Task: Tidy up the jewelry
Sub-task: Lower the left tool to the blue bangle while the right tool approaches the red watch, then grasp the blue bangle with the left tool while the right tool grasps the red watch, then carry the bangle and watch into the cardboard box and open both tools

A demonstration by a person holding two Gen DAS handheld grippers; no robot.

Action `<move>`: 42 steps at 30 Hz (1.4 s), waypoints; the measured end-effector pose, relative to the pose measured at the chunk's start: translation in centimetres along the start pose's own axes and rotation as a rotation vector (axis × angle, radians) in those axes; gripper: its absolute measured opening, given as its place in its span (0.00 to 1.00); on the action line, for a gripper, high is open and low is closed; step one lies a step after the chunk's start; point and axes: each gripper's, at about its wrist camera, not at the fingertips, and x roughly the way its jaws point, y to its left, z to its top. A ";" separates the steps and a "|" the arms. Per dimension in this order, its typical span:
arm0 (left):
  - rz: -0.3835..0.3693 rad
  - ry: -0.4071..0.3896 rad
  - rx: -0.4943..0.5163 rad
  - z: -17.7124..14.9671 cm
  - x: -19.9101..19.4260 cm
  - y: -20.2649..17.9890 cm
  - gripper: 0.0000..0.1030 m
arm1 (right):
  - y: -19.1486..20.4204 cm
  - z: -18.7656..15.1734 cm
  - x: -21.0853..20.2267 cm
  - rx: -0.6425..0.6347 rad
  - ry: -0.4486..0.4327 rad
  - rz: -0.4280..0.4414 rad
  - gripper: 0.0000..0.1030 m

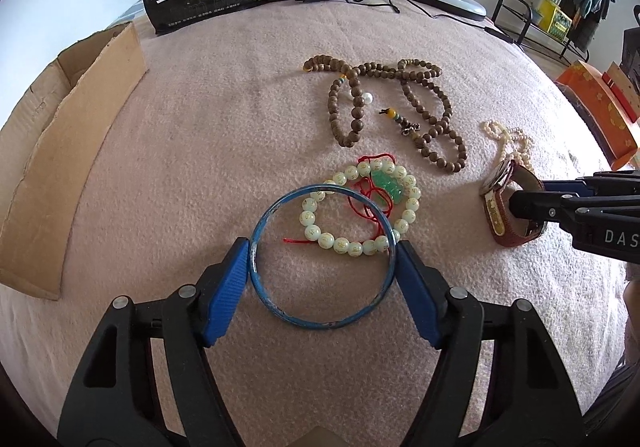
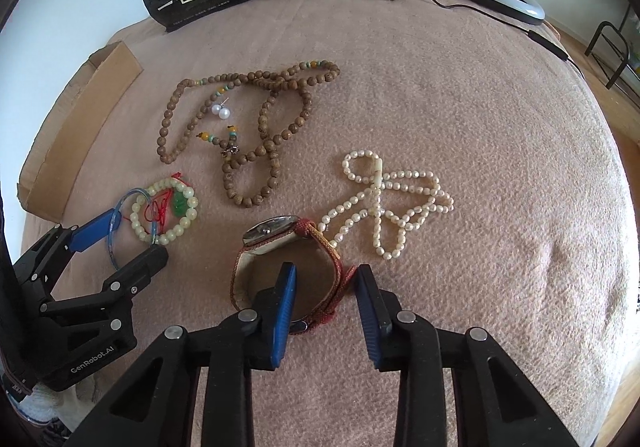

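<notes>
A fuzzy pink blanket covers the bed. At lower centre of the left wrist view, the left tongs press their ribbed blue pads on both sides of a scuffed blue bangle, a flat round ring overlapping a pale bead bracelet. The right tongs straddle the woven red strap of a watch standing on edge, 1 pad inside the loop, 1 outside; whether they pinch it I cannot tell. Wooden beads lie above, pearls to the right.

Pink blanket, wooden beads, pearl necklace
</notes>
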 end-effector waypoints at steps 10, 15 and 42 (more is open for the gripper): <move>0.011 -0.034 0.003 0.2 -1.5 -0.2 0.71 | -0.8 -0.7 -1.4 0.016 -0.038 0.018 0.12; 0.019 -0.055 0.030 0.0 -2.6 -0.7 0.71 | -0.9 -0.8 -1.6 0.012 -0.044 0.008 0.10; 0.056 -0.201 -0.104 2.6 -10.3 5.2 0.71 | 4.2 1.5 -8.2 -0.009 -0.250 0.038 0.10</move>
